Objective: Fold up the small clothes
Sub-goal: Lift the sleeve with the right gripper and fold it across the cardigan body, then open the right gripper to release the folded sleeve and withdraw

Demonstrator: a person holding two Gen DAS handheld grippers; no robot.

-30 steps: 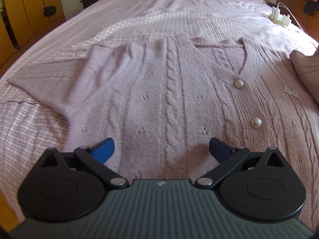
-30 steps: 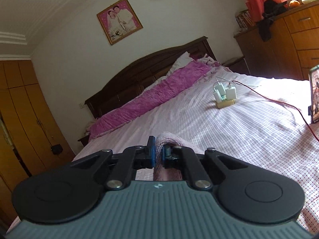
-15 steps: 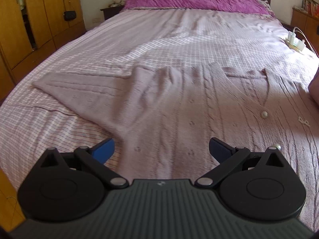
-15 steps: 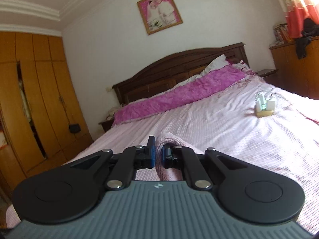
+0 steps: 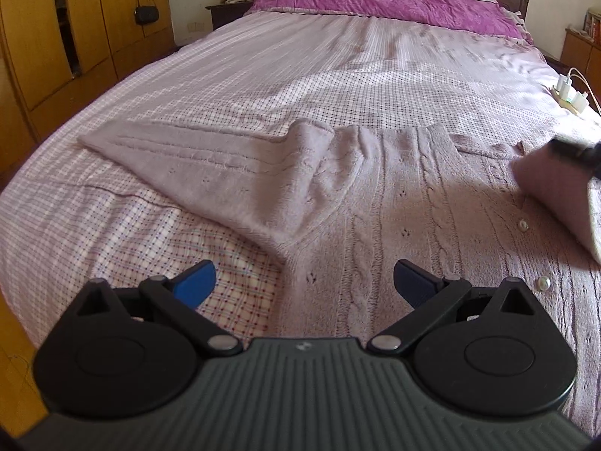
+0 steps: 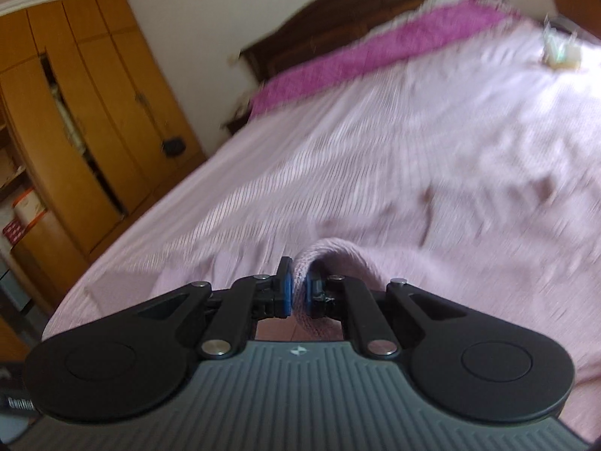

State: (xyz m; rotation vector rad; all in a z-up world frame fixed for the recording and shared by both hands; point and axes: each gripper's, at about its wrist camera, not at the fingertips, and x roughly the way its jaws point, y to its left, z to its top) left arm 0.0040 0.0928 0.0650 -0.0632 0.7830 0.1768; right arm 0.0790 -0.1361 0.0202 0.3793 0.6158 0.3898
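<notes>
On the far left stands a wooden wardrobe (image 5: 56, 37) with one small black bag (image 5: 145, 15) hanging on its door. Next to it the bed (image 5: 225, 75) carries the one piece of clothing in view — a pale pink cardigan (image 5: 375, 195) lying flat with its front up, so that it can be folded on a soft, wide surface. Its one visible flat sleeve (image 5: 180, 150) stretches out to the left over the checked sheet, not folded in yet.

The left gripper (image 5: 304, 282) hovers low over the lower left edge of the cardigan with its jaws wide apart and nothing between them; I judge it waits for its turn at this sleeve. Two pearl buttons (image 5: 523, 224) show on the front, set one below the other.

On the right the right gripper (image 6: 296, 295) is closed tightly on a bunched fold of the cardigan's knit, holding it lifted above the body — probably the other sleeve or side, carried across to the middle. At the far right edge of the bed lies one power strip (image 5: 571, 97) with white chargers.
</notes>
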